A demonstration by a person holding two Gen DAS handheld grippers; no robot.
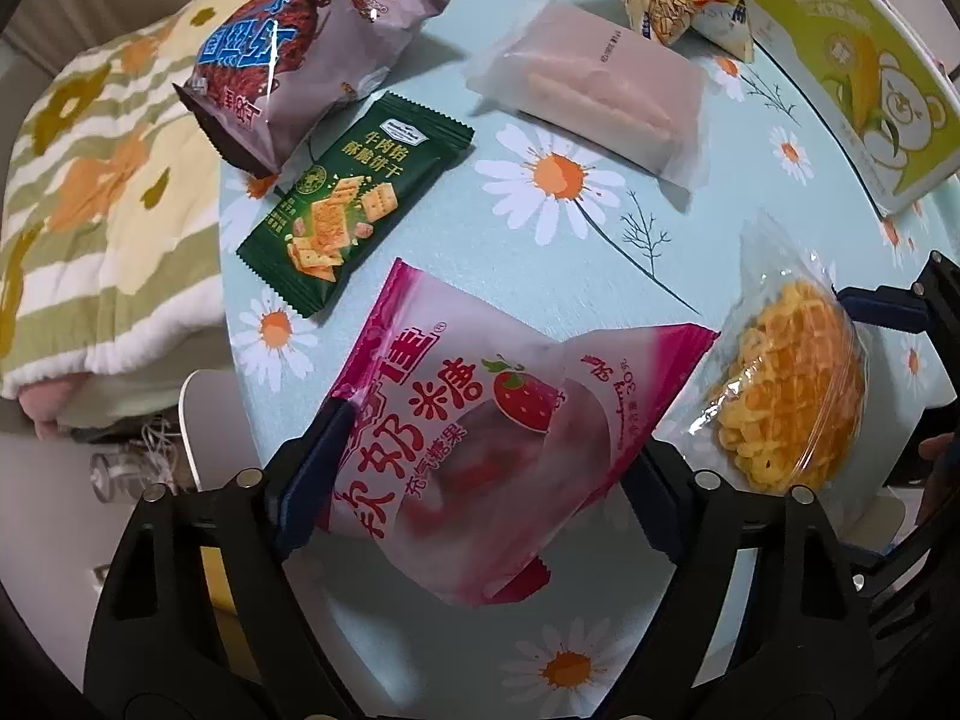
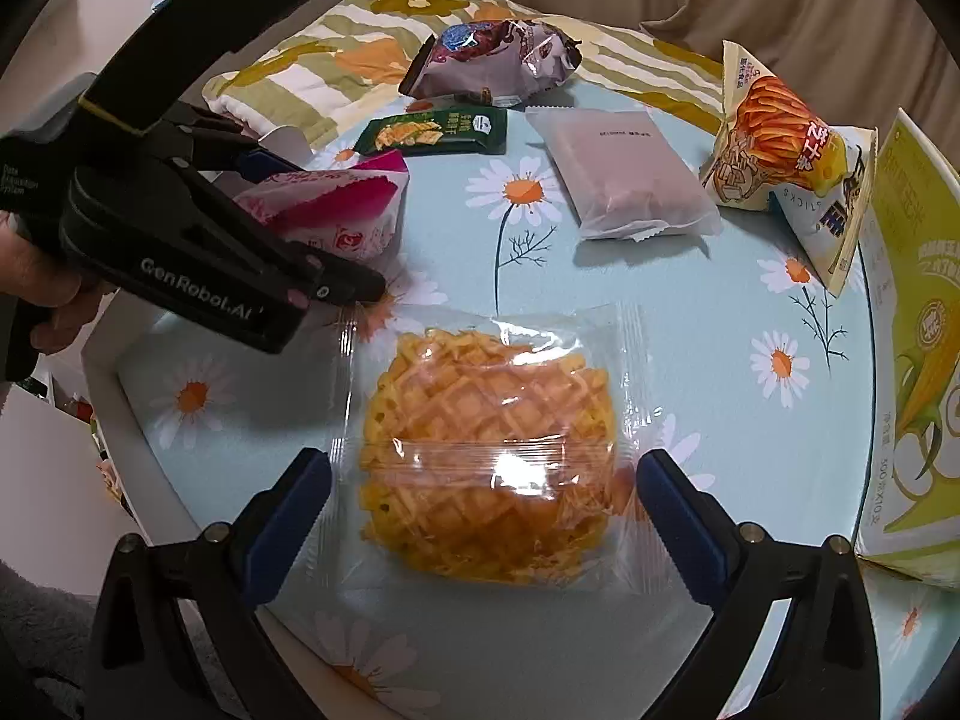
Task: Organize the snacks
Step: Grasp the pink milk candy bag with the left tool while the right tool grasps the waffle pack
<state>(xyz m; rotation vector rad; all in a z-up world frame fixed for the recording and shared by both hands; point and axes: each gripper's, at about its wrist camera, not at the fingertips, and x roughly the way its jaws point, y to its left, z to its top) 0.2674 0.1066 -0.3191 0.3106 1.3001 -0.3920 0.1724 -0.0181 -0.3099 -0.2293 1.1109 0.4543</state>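
- My left gripper (image 1: 480, 468) clamps the pink strawberry candy bag (image 1: 474, 414).
- My right gripper (image 2: 483, 504) stands apart, straddling the waffle packet (image 2: 486, 456) on the daisy tablecloth (image 2: 690, 312).
- Beyond: one green cracker packet (image 1: 354, 204), one purple bag (image 1: 300, 60), one frosted packet (image 1: 594, 90).

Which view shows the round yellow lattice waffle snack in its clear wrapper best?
The right wrist view: the round yellow lattice waffle snack in its clear wrapper lies whole and central, flat on the table between the open right gripper fingers. The left wrist view shows it distorted at the right edge.
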